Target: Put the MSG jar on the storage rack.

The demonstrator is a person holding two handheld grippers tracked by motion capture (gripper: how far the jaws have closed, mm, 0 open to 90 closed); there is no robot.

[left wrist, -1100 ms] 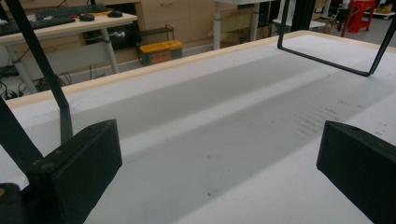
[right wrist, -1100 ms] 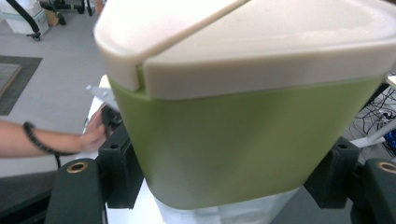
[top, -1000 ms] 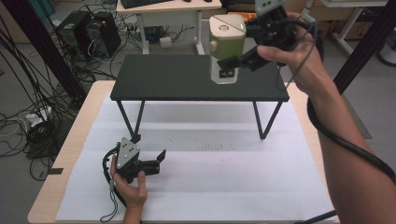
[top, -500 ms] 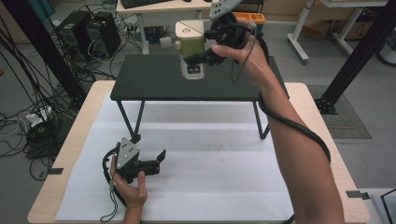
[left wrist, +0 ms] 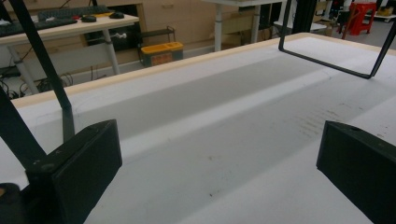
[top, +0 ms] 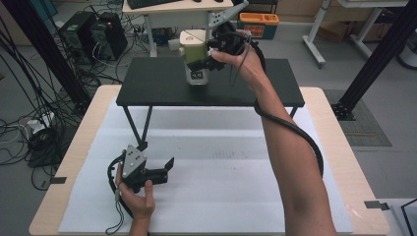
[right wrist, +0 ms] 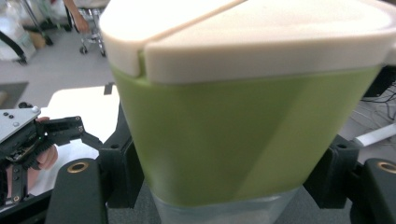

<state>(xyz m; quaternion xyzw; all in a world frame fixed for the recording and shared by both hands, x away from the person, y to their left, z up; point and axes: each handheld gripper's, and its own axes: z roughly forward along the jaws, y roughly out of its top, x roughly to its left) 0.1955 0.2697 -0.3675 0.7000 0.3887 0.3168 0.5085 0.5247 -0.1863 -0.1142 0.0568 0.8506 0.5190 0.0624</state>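
The green container (top: pixel 195 58) with its cream lid (right wrist: pixel 243 32) was held clamped in the right gripper (top: pixel 205 59), just above or on the far part of the black shelf (top: pixel 157 88) that stood on the worktop (top: pixel 344 162); contact with the shelf could not be told. The container stood upright, its long axis vertical, lid upward. The step appeared to be setting it down: it would best be kept level, lowered until the base bore flat, and released only then. The left gripper (top: pixel 164 169) rested at the near left, jaws apart and empty.
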